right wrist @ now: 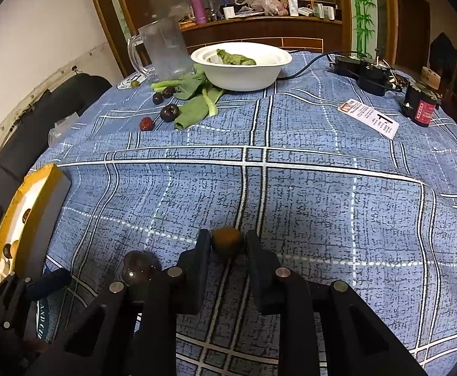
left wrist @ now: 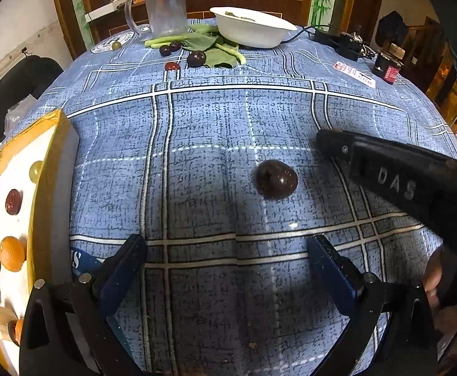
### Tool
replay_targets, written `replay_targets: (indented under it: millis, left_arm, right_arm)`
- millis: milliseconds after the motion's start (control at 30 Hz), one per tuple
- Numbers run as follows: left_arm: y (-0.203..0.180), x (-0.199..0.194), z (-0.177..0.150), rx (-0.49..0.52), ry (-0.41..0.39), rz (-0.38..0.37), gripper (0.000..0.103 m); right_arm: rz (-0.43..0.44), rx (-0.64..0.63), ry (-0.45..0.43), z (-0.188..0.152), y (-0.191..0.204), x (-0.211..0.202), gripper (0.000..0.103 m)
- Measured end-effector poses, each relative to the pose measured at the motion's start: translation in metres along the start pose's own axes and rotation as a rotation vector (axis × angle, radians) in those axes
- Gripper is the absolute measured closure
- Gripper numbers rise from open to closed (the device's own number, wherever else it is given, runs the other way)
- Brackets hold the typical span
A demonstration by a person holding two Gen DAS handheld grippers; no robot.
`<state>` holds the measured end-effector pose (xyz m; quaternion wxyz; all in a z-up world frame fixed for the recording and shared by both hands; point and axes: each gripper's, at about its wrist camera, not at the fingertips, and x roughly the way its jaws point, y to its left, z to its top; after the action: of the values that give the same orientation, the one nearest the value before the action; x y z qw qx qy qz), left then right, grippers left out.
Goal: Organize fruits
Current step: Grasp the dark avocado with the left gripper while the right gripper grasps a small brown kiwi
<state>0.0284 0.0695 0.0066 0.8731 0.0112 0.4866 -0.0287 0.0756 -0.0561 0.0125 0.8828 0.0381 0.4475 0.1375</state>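
Observation:
A dark plum point(left wrist: 275, 183) lies on the blue checked tablecloth, ahead of my left gripper point(left wrist: 228, 247), which is open and holds nothing. In the right wrist view the same plum point(right wrist: 140, 269) sits just left of my right gripper point(right wrist: 227, 237), which is shut on a small brownish-orange fruit point(right wrist: 227, 244). A black finger point(left wrist: 369, 163) of the right gripper reaches in from the right of the plum. A yellow-rimmed white box point(left wrist: 56, 131) at the left holds an orange point(left wrist: 12, 253), a red date point(left wrist: 13, 202), a green grape and a dark plum.
At the far side lie more plums point(right wrist: 169, 112), a red date point(right wrist: 146, 123), leafy greens point(right wrist: 197, 106), a white bowl point(right wrist: 241, 78) and a clear jug point(right wrist: 162, 47). A power strip point(right wrist: 366, 72), a card point(right wrist: 369, 117) and a black battery point(right wrist: 419, 108) sit far right.

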Motion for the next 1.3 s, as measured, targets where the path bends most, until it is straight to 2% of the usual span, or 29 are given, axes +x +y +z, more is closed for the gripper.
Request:
replay_targets:
  millis: [167,267,367,467,500,567,633,767,833,900,967,1033,1167,1300]
  left_arm:
    - [-0.001,-0.006,-0.009,0.012,-0.056,0.002,0.0]
    - [-0.003,-0.009,-0.012,0.01,-0.043,0.003,0.0]
    - [-0.005,-0.009,-0.007,0.032,0.014,-0.026,0.0]
    - [0.0,-0.008,0.005,-0.031,-0.013,-0.078,0.0]
    - [-0.001,-0.006,0.01,-0.031,-0.025,-0.075,0.001]
    - [-0.004,-0.002,0.017,-0.026,-0.051,-0.057,0.005]
    - [-0.008,0.006,0.022,-0.021,-0.052,-0.068,0.017]
    - [-0.017,0.011,0.029,0.027,-0.086,-0.015,0.031]
    - [-0.019,0.01,0.031,0.046,-0.092,-0.02,0.064]
    - [-0.025,0.007,0.029,0.072,-0.102,-0.027,0.081]
    - [-0.032,0.0,0.025,0.107,-0.124,0.006,0.081]
    - [-0.029,-0.007,0.021,0.106,-0.129,0.0,0.081]
    - [-0.004,-0.037,0.013,0.034,-0.144,-0.066,0.081]
    - [0.041,-0.079,0.0,-0.078,-0.185,-0.1,0.081]
  right_arm:
    - [0.004,0.014,-0.013,0.0,-0.003,-0.007,0.079]
    - [0.013,0.034,-0.02,0.002,-0.007,-0.01,0.079]
    - [0.025,0.055,-0.024,0.003,-0.013,-0.013,0.079]
    - [0.035,0.068,-0.036,0.003,-0.017,-0.018,0.079]
    - [0.038,0.071,-0.039,0.003,-0.017,-0.02,0.079]
    - [0.041,0.073,-0.042,0.003,-0.019,-0.022,0.079]
    - [0.044,0.076,-0.043,0.003,-0.02,-0.023,0.079]
    - [0.05,0.095,-0.047,0.004,-0.025,-0.024,0.079]
    - [0.05,0.097,-0.047,0.005,-0.025,-0.024,0.079]
    - [0.045,0.09,-0.05,0.005,-0.023,-0.024,0.079]
    - [0.035,0.079,-0.056,0.005,-0.021,-0.025,0.079]
    - [0.028,0.068,-0.067,0.005,-0.019,-0.027,0.079]
    - [0.032,0.056,-0.085,0.005,-0.015,-0.031,0.079]
    - [0.042,0.022,-0.121,0.005,-0.001,-0.042,0.079]
